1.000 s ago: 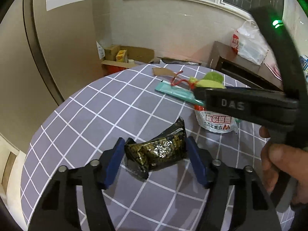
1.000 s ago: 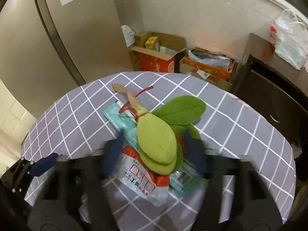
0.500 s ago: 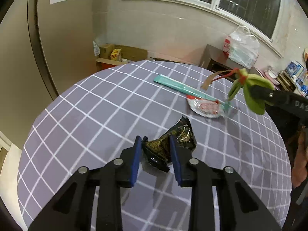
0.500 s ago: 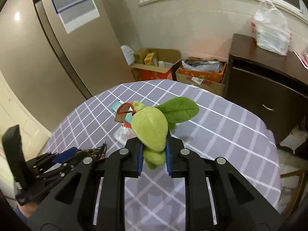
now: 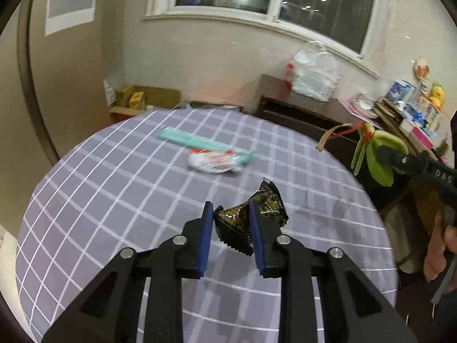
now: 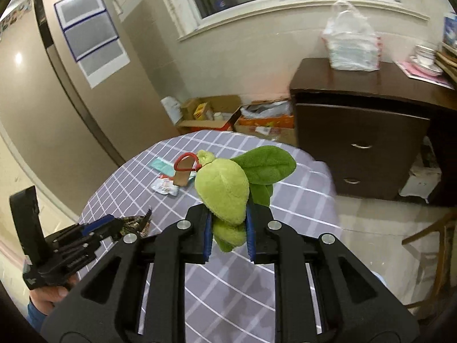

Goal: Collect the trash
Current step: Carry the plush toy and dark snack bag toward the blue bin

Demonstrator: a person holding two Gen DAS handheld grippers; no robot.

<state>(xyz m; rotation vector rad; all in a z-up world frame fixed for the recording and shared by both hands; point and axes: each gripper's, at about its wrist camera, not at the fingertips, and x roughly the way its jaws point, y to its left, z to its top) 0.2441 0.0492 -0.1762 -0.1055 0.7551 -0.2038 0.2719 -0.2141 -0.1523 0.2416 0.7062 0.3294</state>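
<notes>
A: What has the left gripper (image 5: 230, 230) got hold of?

B: A crumpled black-and-gold wrapper (image 5: 251, 217), low in the middle of the left wrist view. The blue pads are closed in tight on it, after the jaws have just been narrowing, and it looks lifted off the checked tablecloth (image 5: 114, 188), though the blur makes that hard to swear to.

A: And the right gripper (image 6: 228, 235)?

B: Nearly closed as well, clamped on a green plush leaf toy (image 6: 225, 191) with a red loop and a card tag, at the centre of its own view. From the left wrist it sits at the right edge, off the table.

A: Anything left on the table?

B: A white-and-red packet (image 5: 214, 161) lying against a teal strip (image 5: 197, 141), above the middle of the left view.
</notes>
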